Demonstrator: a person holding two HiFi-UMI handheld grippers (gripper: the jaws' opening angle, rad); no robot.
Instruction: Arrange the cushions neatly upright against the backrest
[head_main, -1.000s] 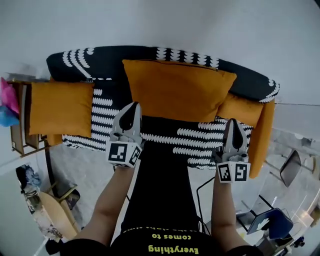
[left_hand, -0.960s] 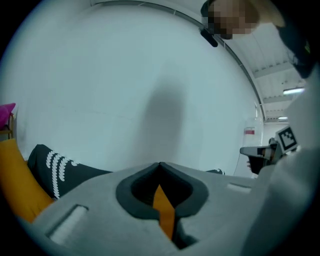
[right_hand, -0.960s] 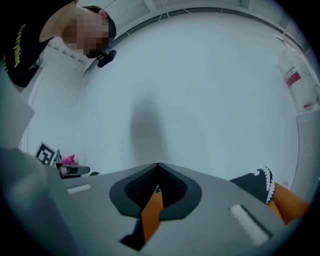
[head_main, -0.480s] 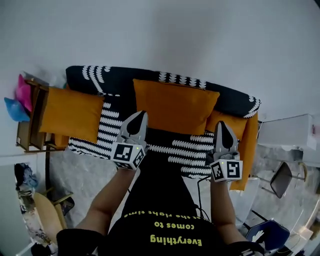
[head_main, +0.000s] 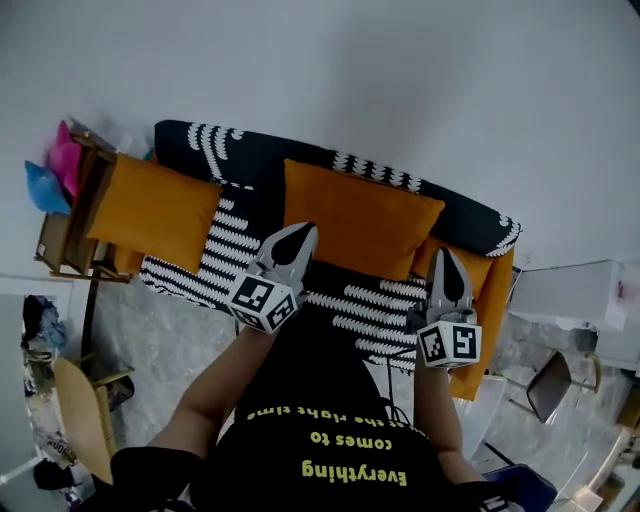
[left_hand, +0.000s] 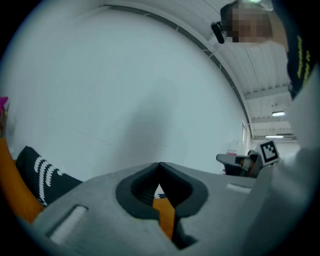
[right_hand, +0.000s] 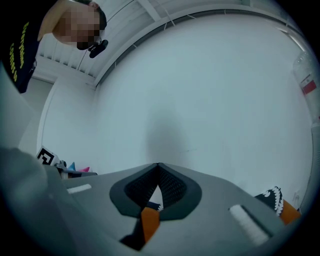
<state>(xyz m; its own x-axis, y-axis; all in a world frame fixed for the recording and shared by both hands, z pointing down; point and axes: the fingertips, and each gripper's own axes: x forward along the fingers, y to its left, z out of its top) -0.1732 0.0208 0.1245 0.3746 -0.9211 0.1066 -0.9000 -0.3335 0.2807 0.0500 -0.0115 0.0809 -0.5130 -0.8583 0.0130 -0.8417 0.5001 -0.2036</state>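
Cushions look nearly settled: the middle cushion (head_main: 360, 222) stands upright against the backrest (head_main: 250, 155) beyond my left fingers (head_main: 290, 250). The left cushion (head_main: 150, 212) leans at the sofa's (head_main: 225, 245) far end, and the right cushion (head_main: 462, 268), beyond my right fingers (head_main: 447, 278), sits low and likely needs straightening. Both pairs are pressed together and empty, facing a bare white wall (head_main: 400, 80).

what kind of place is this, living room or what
Probably a mock living-room corner inside a lab or hall: a black sofa with white pattern carrying a large orange cushion, a wooden side shelf, and a panelled industrial ceiling with strip lights.
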